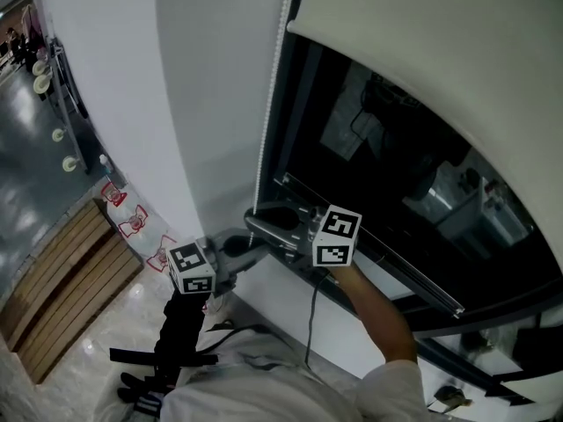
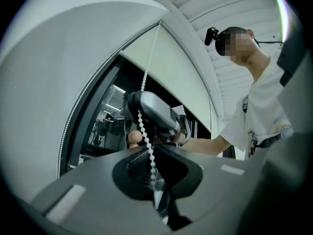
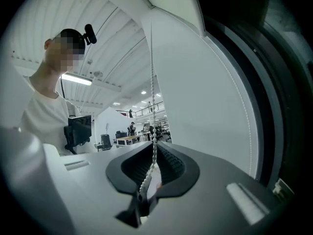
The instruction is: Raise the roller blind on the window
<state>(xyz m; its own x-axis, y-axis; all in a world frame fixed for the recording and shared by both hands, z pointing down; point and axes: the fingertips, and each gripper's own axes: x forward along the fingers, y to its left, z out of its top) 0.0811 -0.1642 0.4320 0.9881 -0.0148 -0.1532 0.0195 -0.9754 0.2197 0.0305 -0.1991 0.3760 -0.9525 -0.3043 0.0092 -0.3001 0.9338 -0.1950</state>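
right gripper view showed the bead chain (image 3: 152,106) rising straight up from the right gripper (image 3: 154,150), whose fingers (image 3: 171,163) were pinched together on it. left gripper (image 2: 149,148), held about level near and beneath it, also clamped the bead chain. roller blind (image 1: 422,51) hung partly raised, well above both sets of fingers.

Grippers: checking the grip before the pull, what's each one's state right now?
Left gripper: closed on the white beaded blind cord.
Right gripper: closed on the same cord.
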